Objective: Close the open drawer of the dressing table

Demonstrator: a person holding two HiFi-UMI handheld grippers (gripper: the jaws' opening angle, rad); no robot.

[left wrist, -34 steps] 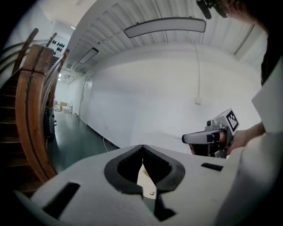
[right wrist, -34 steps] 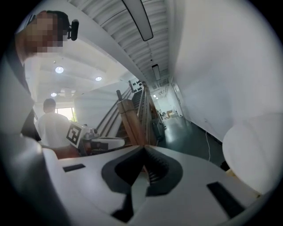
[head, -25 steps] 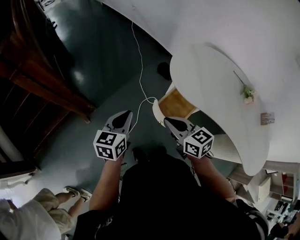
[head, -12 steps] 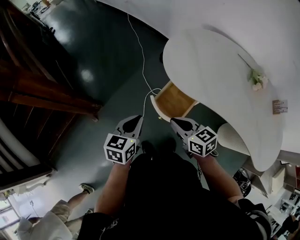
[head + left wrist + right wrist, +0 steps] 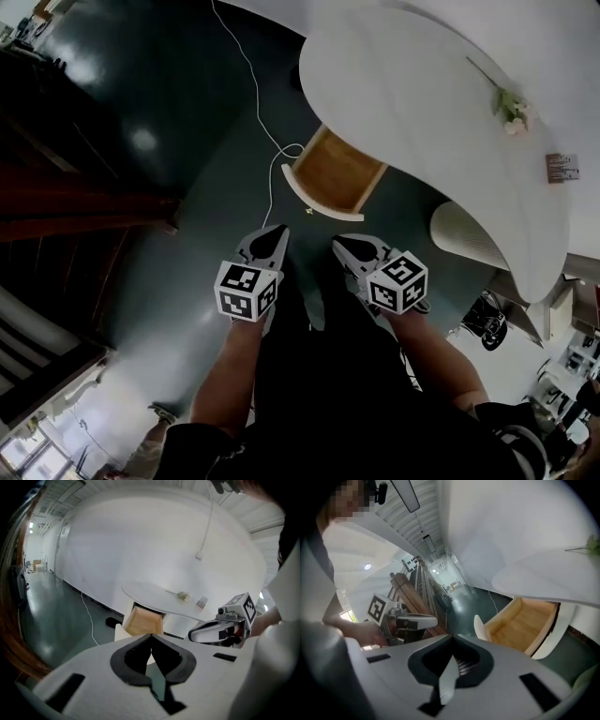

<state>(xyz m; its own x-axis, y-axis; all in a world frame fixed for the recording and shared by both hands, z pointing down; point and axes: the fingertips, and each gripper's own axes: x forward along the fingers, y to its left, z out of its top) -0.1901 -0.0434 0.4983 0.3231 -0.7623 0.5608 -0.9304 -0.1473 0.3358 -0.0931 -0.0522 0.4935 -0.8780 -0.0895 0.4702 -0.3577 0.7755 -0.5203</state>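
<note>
Left gripper [image 5: 275,231] jaws together, empty; right gripper [image 5: 338,243] same, tips meeting on nothing. Two grippers side by side, near but apart from one open drawer [image 5: 336,173]: wood-lined, white front, sticking out from under white dressing table [image 5: 412,84]. One flower sprig [image 5: 509,106] and one small card [image 5: 562,167] on tabletop. One white cable [image 5: 255,94] on dark floor [image 5: 178,112].

The person wears a black top [image 5: 323,394] that leaves the forearms uncovered. The left gripper [image 5: 277,231] and right gripper [image 5: 339,243] each have a smooth white shell tapering to a point, dark pads [image 5: 119,663] lining the inside, and a white cube [image 5: 247,291] printed with black square markers.
</note>
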